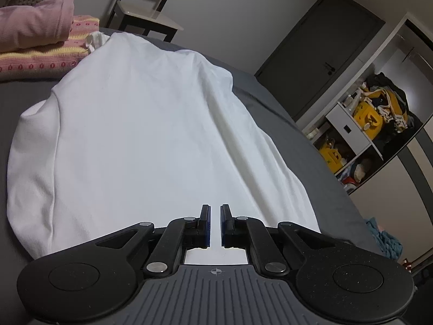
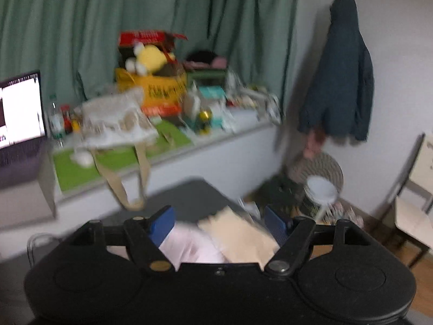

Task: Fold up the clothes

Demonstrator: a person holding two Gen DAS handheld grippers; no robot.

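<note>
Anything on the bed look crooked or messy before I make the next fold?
The white garment lies mostly flat, but its right side is rucked into long ridges. The folded pink clothes look tidy.

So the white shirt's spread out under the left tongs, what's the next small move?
Probably lower the left tongs onto the near hem of the white shirt and pinch it. Their jaws stand slightly apart with no cloth between them, and the shirt lies flat on the grey bed, unfolded.
</note>
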